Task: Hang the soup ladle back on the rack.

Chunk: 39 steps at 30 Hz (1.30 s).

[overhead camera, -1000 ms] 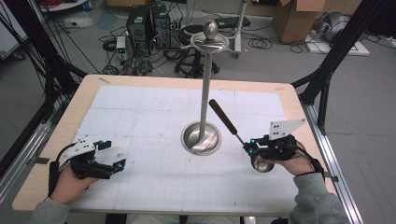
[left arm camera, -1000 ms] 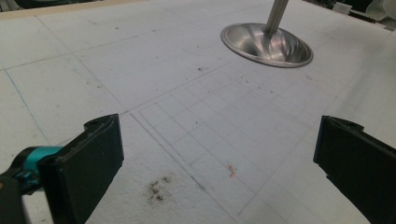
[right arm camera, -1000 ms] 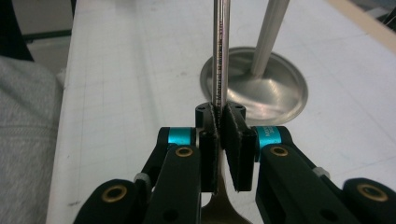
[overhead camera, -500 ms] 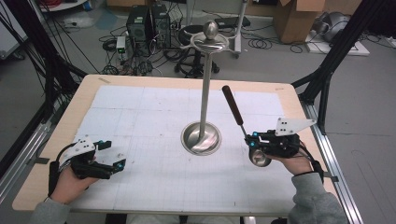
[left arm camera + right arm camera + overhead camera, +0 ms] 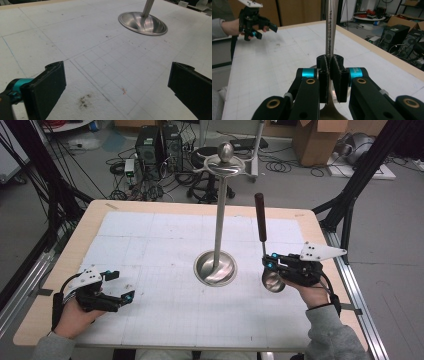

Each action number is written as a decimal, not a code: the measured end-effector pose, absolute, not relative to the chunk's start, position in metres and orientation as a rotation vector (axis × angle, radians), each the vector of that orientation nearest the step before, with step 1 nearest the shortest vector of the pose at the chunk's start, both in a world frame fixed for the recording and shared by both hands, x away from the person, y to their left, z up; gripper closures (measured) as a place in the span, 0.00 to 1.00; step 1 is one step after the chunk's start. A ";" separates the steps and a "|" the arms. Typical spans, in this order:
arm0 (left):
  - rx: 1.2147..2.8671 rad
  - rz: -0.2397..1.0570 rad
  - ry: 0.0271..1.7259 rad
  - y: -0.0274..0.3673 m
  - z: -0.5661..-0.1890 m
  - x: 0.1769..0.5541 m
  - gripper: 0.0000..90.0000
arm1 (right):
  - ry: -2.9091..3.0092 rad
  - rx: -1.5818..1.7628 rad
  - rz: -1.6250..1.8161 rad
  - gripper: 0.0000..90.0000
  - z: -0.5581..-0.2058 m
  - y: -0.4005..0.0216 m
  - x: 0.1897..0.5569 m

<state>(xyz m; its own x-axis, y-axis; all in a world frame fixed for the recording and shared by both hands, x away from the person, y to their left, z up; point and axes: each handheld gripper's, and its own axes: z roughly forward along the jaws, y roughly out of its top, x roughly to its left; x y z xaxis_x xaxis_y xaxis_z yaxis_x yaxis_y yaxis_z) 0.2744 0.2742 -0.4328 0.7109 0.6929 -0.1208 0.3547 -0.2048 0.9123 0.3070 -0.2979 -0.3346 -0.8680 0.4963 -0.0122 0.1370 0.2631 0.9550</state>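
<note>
A steel ladle [image 5: 260, 222] with a dark handle stands almost upright, its bowl [image 5: 273, 281] at the bottom. My right gripper [image 5: 267, 262] is shut on its thin shaft just above the bowl, right of the stand's round base [image 5: 215, 268]. In the right gripper view the pads [image 5: 324, 75] press on the shaft [image 5: 330, 30] from both sides. The stand's tall pole [image 5: 219, 220] ends in a ring and a ball. My left gripper [image 5: 121, 285] rests low at the front left of the table, open with nothing between its jaws [image 5: 120, 87]. The stand's base [image 5: 143, 23] lies ahead of it.
A white gridded mat [image 5: 165, 245] covers the wooden table [image 5: 75, 240]. Black frame posts [image 5: 350, 195] rise at the right and left corners. Computers, cables and cardboard boxes crowd the floor beyond the far edge. The other hand's gripper [image 5: 254, 21] is far off in the right gripper view.
The ladle's handle has swung from leaning left toward the pole to nearly upright, while the right hand shifted slightly. The left hand has not moved.
</note>
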 end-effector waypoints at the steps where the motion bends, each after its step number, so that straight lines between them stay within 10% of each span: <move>1: 1.816 0.382 0.823 0.274 -0.433 0.275 0.02 | 2.223 0.595 1.642 0.94 -0.334 -0.297 0.307; 39: 1.822 0.386 0.822 0.273 -0.434 0.275 0.02 | 2.077 0.637 1.733 0.94 -0.304 -0.264 0.319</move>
<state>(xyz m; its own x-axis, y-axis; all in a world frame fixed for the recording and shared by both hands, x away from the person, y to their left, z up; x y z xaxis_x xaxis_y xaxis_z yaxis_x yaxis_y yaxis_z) 0.2751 0.2729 -0.4337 0.7115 0.6932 -0.1151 0.3539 -0.2119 0.9109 0.3187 -0.2642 -0.3041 -0.8334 0.5525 0.0116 0.1104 0.1459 0.9831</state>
